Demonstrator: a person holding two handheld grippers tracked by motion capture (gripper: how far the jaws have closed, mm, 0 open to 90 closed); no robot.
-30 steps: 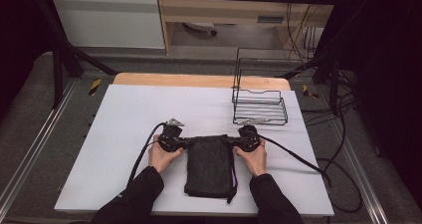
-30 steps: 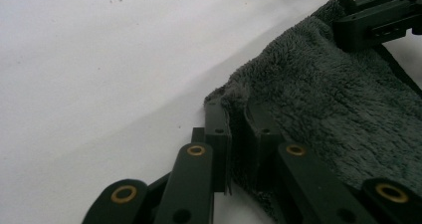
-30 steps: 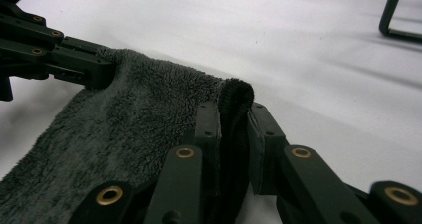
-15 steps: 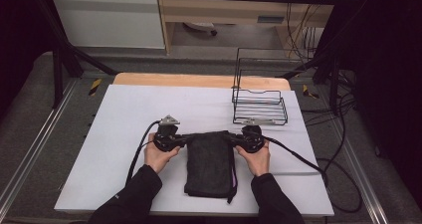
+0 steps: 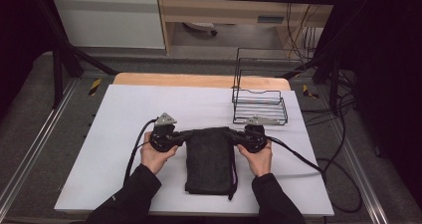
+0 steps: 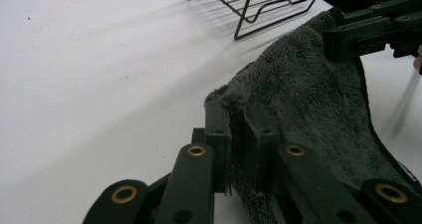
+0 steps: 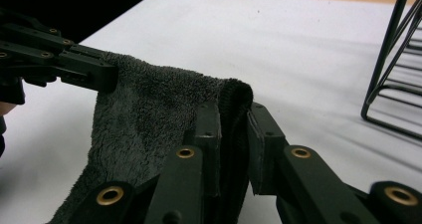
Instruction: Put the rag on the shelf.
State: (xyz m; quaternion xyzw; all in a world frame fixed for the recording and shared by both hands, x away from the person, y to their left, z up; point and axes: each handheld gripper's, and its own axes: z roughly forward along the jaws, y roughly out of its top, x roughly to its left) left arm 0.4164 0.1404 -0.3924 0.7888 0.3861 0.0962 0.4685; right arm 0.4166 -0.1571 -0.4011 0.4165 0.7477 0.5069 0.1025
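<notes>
1. Low in the centre of the high view, a dark towel (image 5: 210, 159) lies folded on the white surface (image 5: 114, 129), long axis running from its top edge, between the two hands, down toward the bottom of the frame.
2. Left hand-held gripper (image 5: 183, 136) at centre-left is clamped on the towel's upper left corner; right hand-held gripper (image 5: 233, 136) at centre-right is clamped on the upper right corner. The top edge is stretched between them, the rest hanging down onto the surface.
3. A thin cord or tag trails off the towel's lower right edge; too small to tell which.
4. Left gripper view gives what the high view cannot: the plush pile close up, and the corner pinched between two black jaws (image 6: 238, 149) at bottom centre, fabric bunched in the gap. The other gripper shows at upper right, biting the far corner.
5. Right gripper view mirrors it: the rolled hem sits squeezed between its jaws (image 7: 234, 149), the opposite gripper at upper left.
6. A black wire rack (image 5: 260, 107) stands right of centre in the high view, just above the right hand; both gripper views cut it off at the frame edge.
7. From above, the fingertips and both pinch points are hard to make out, black on black.
</notes>
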